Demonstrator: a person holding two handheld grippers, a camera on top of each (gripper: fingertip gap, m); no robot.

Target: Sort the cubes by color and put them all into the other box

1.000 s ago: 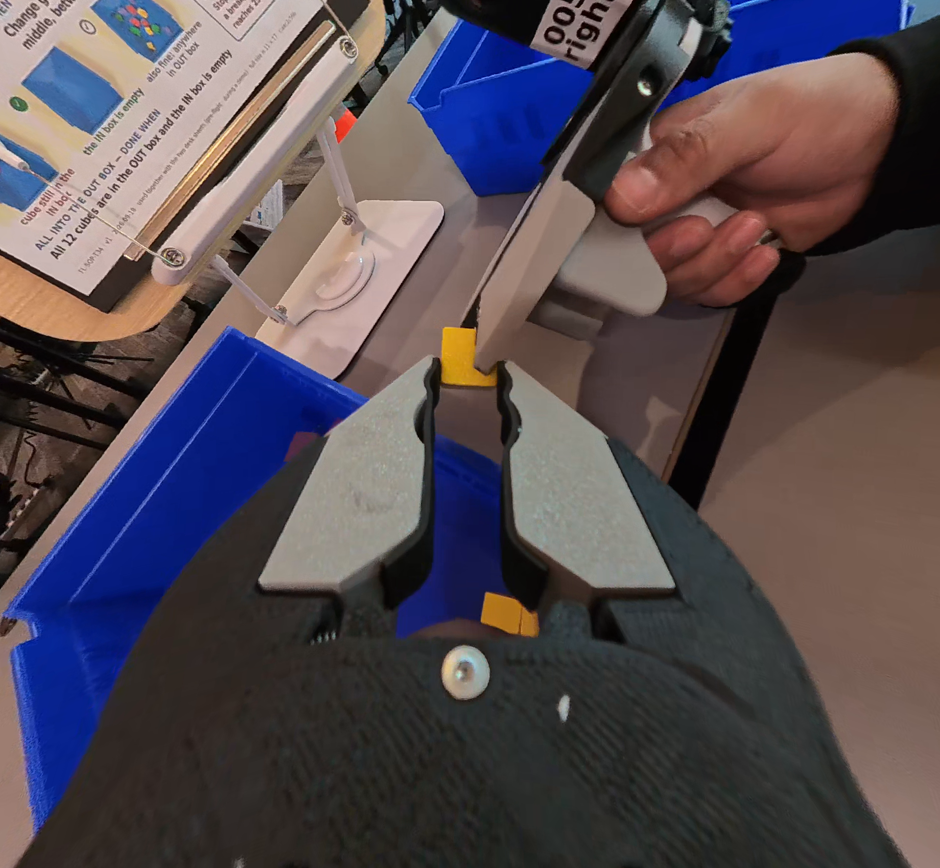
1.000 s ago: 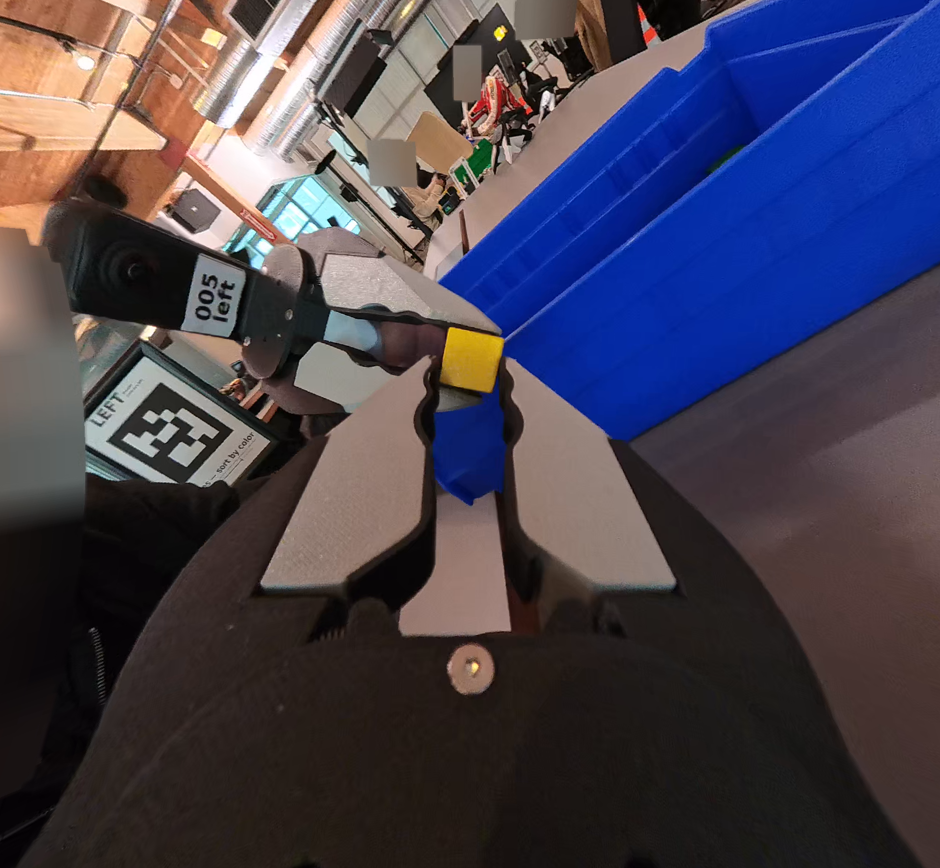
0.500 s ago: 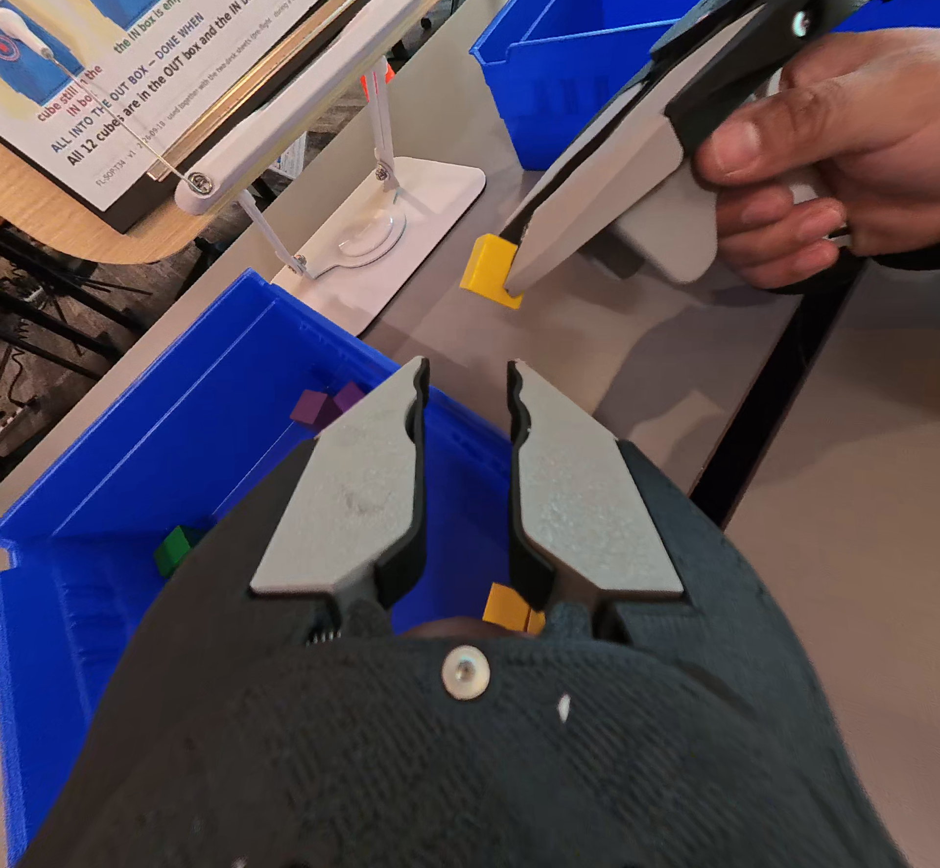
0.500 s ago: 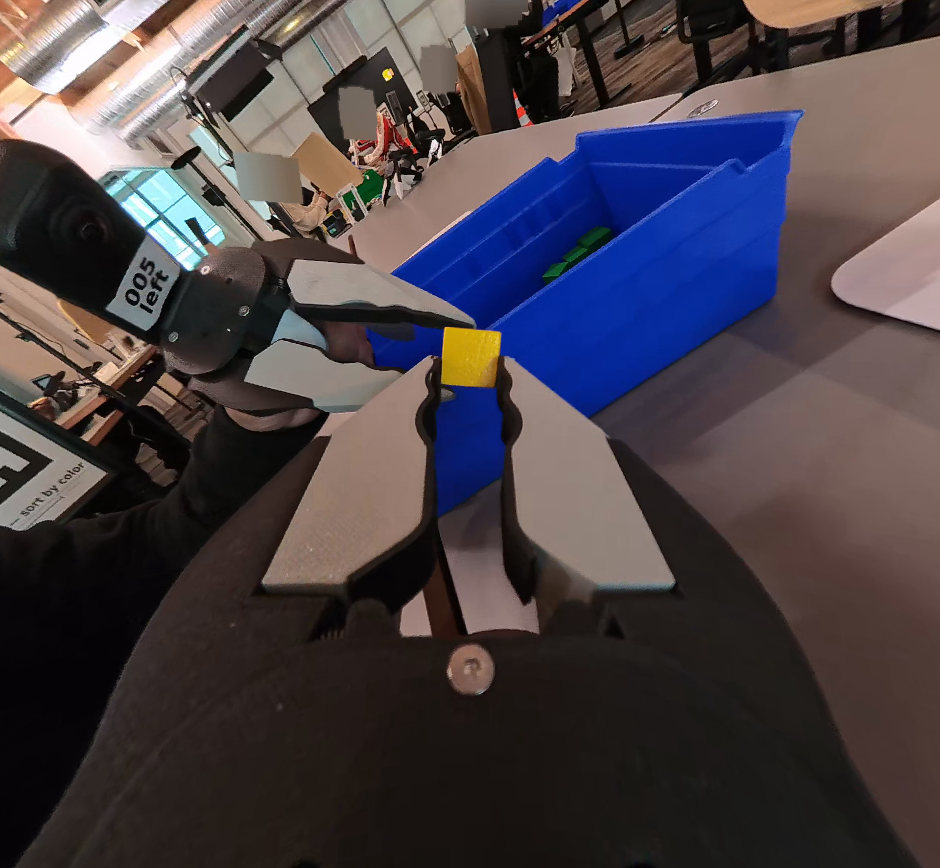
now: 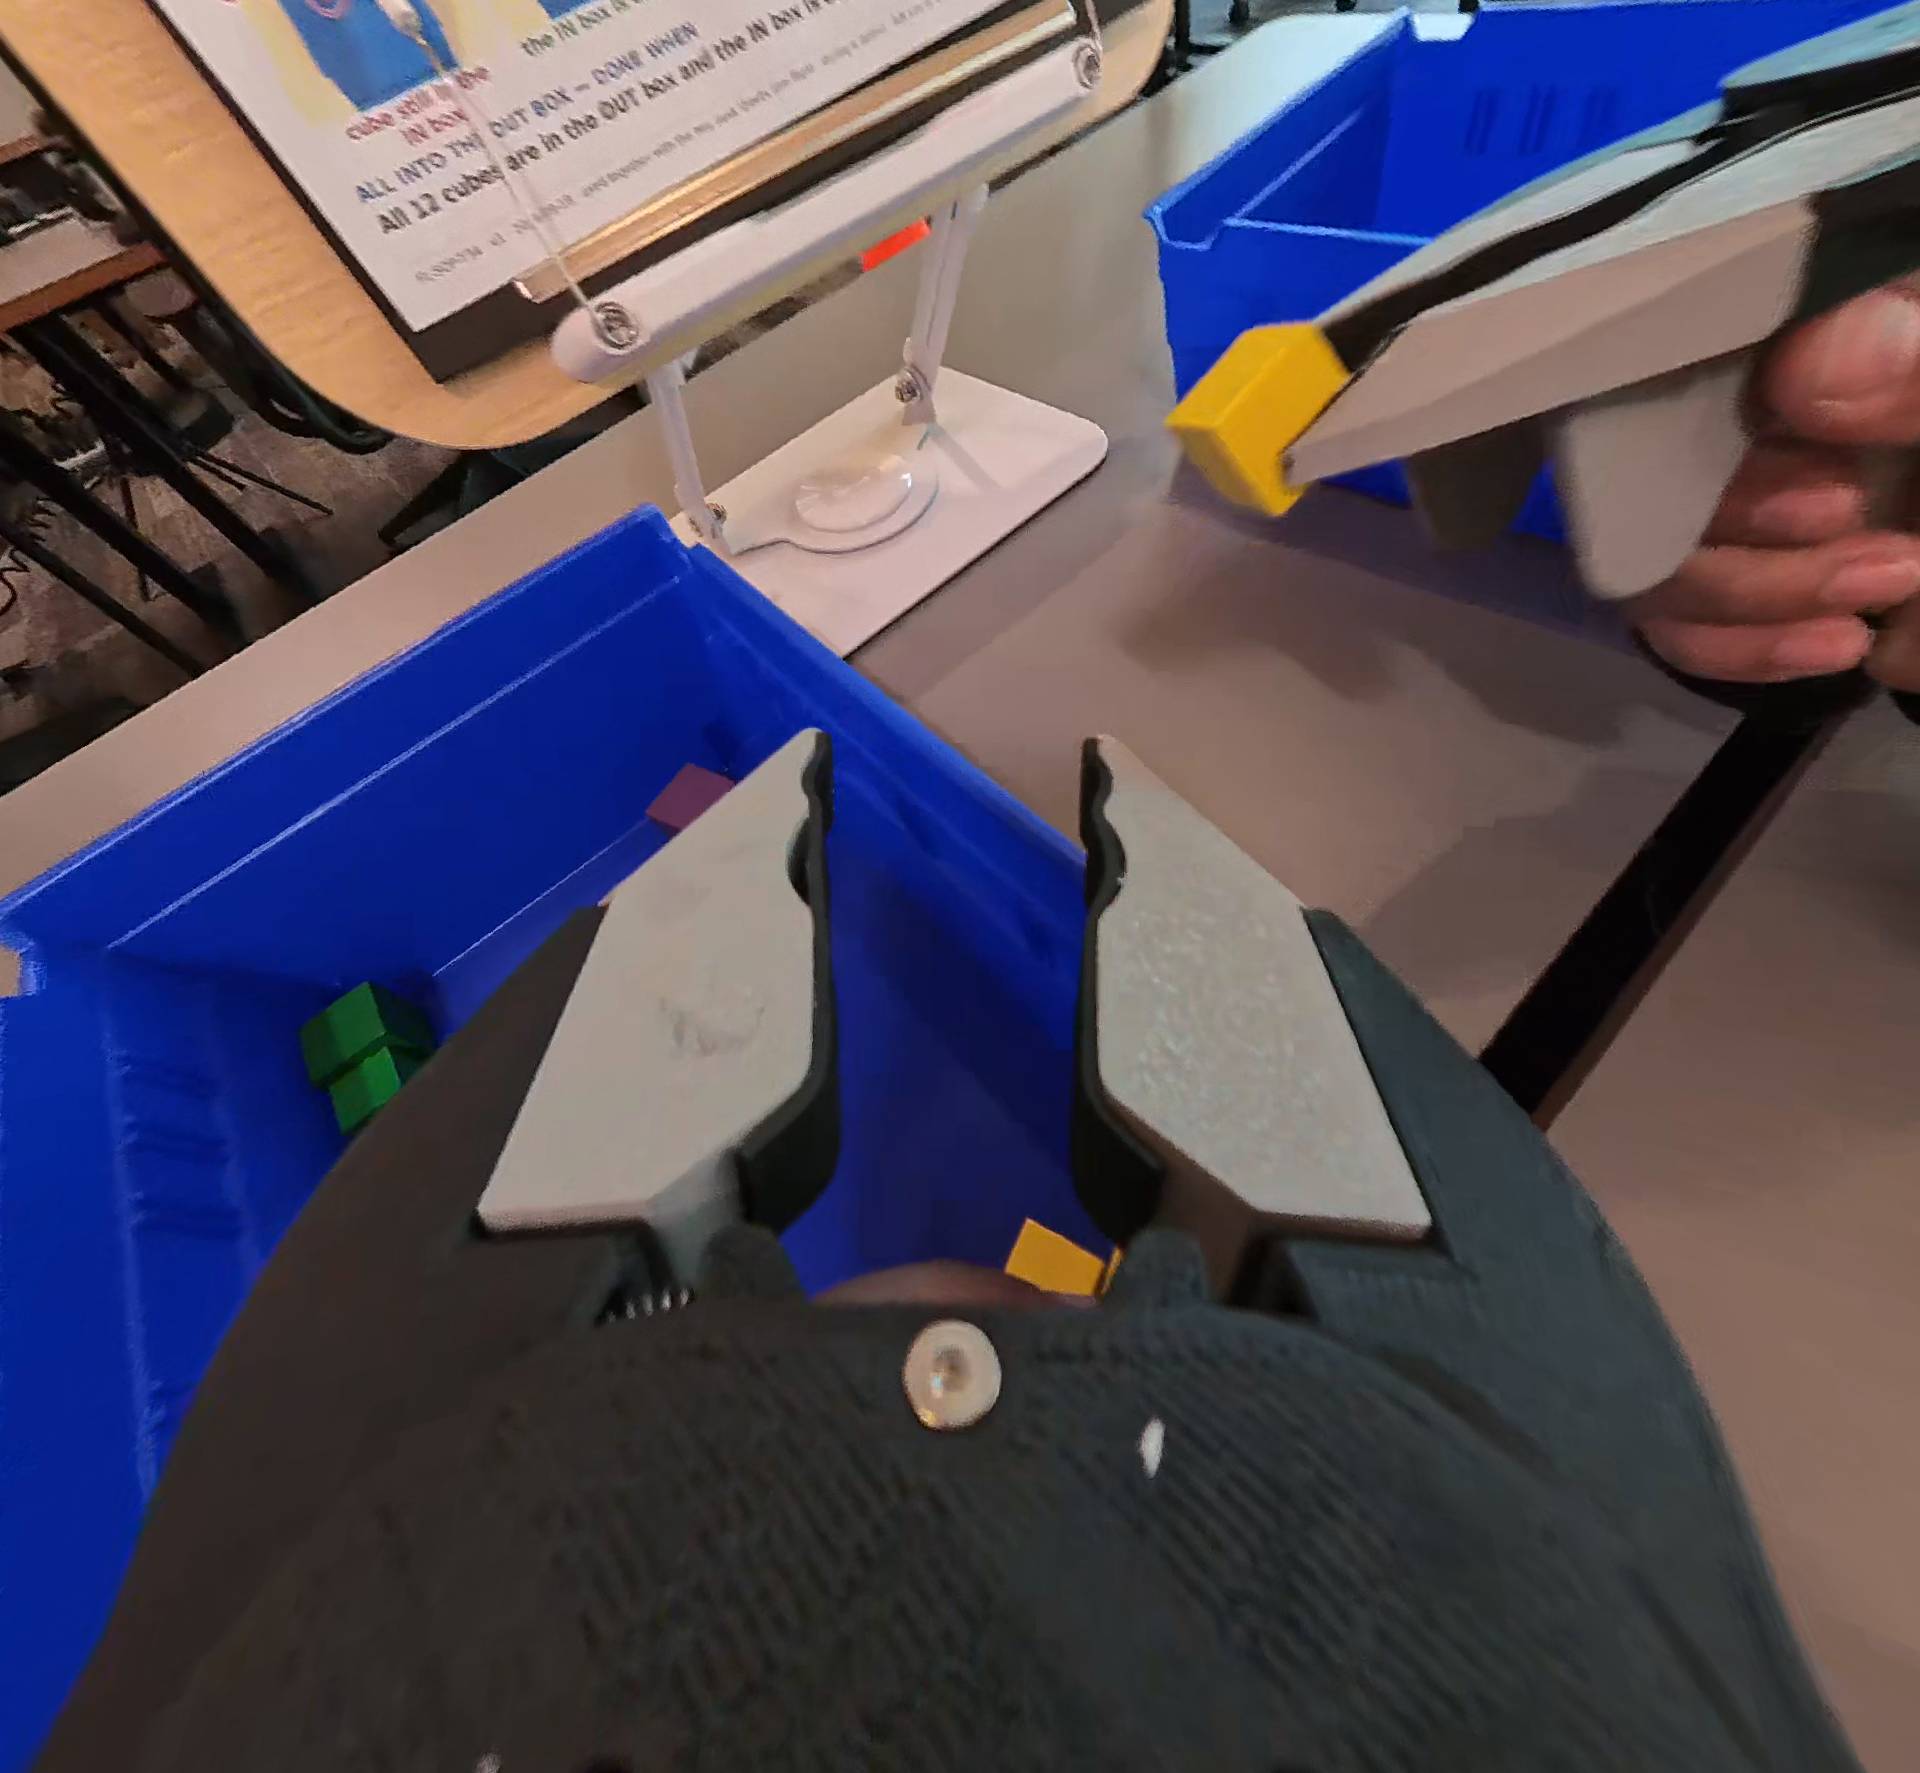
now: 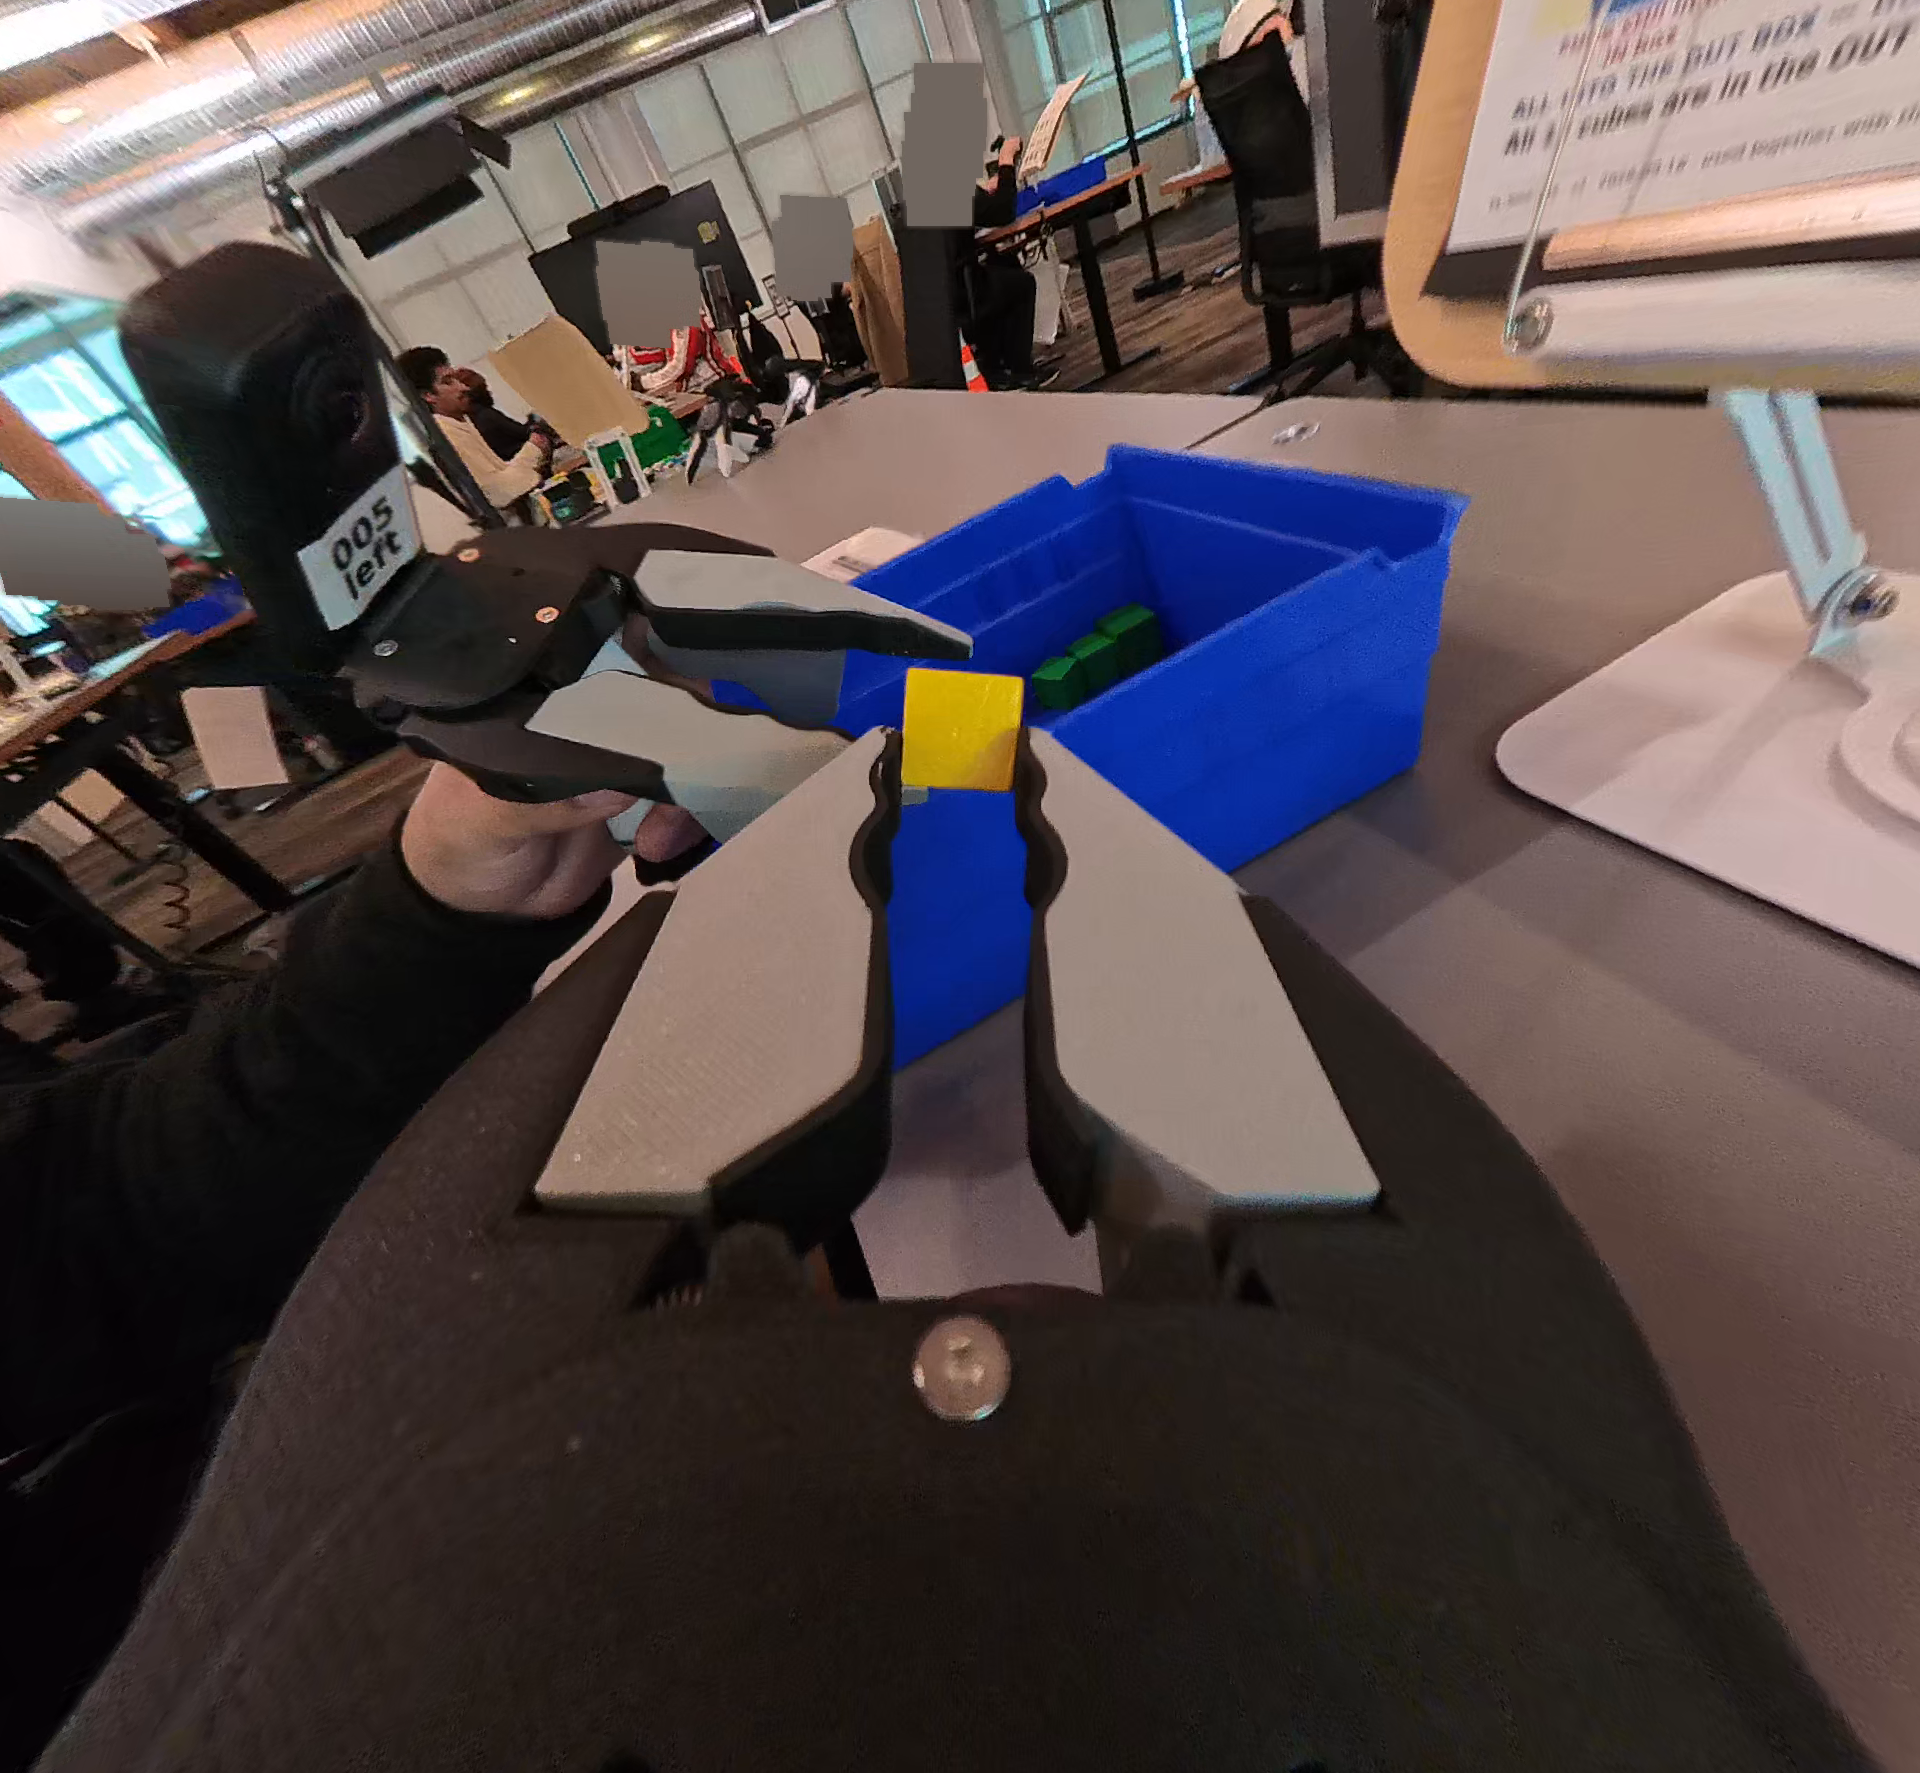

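Observation:
My right gripper [image 6: 956, 736] is shut on a yellow cube [image 6: 961, 721] and holds it in the air above the table. In the left wrist view this gripper [image 5: 1314, 404] and the yellow cube [image 5: 1242, 419] are at the upper right, apart from my left gripper [image 5: 956, 757]. The left gripper is open and empty above the near blue box [image 5: 416, 809]. That box holds green cubes [image 5: 358, 1058], a purple cube [image 5: 686, 793] and yellow cubes [image 5: 1049, 1256]. In the right wrist view the left gripper [image 6: 883, 684] is just left of the held cube.
A second blue box [image 5: 1299, 196] stands at the far right of the table. A white stand [image 5: 914, 497] with an instruction board [image 5: 623, 61] is between the boxes at the back. The table edge [image 5: 1621, 913] runs on the right. The near box [image 6: 1299, 518] shows green cubes [image 6: 1096, 653].
My left gripper let go of the yellow cube, opened wider and drew back over the near box. My right gripper carried the cube away, up and to the right.

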